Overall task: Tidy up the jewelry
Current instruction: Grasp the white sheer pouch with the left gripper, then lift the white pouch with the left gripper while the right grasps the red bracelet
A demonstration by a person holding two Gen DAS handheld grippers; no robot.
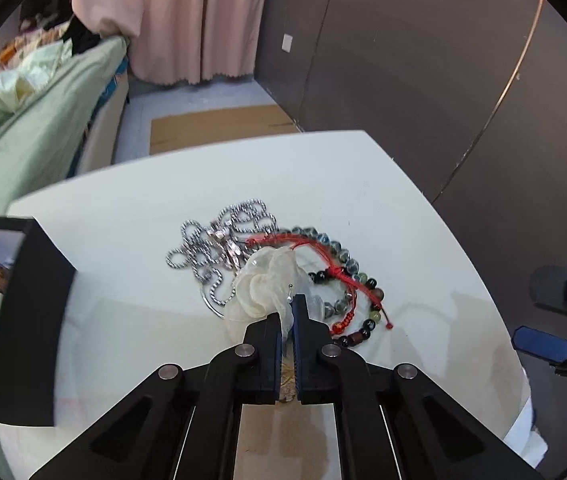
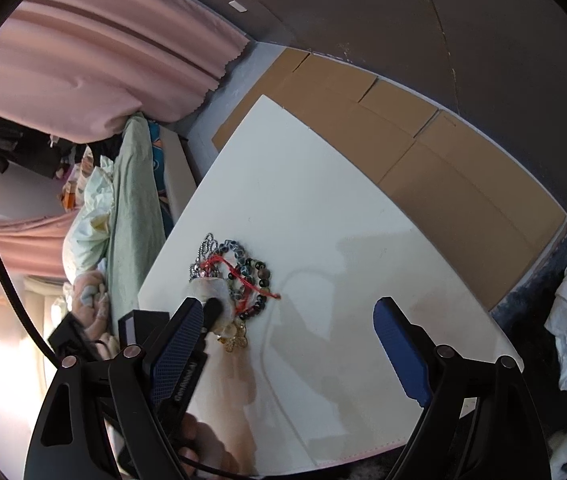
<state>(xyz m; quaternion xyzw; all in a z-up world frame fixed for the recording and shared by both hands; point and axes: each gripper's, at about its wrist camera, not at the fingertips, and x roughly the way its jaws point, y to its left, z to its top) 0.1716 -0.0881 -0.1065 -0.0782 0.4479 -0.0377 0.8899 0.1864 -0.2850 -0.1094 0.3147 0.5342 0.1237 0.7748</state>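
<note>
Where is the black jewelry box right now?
In the left wrist view the black jewelry box stands open at the far left of the white table, left of the silver chain and jewelry pile.

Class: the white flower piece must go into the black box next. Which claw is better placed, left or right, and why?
Left. The left claw is closed on the white flower piece, with the black box beside it. The right claw is open and empty.

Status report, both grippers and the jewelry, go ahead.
Left gripper shut on white fabric flower. Right gripper open, empty. Flower overlaps silver chain and beaded bracelets.
</note>
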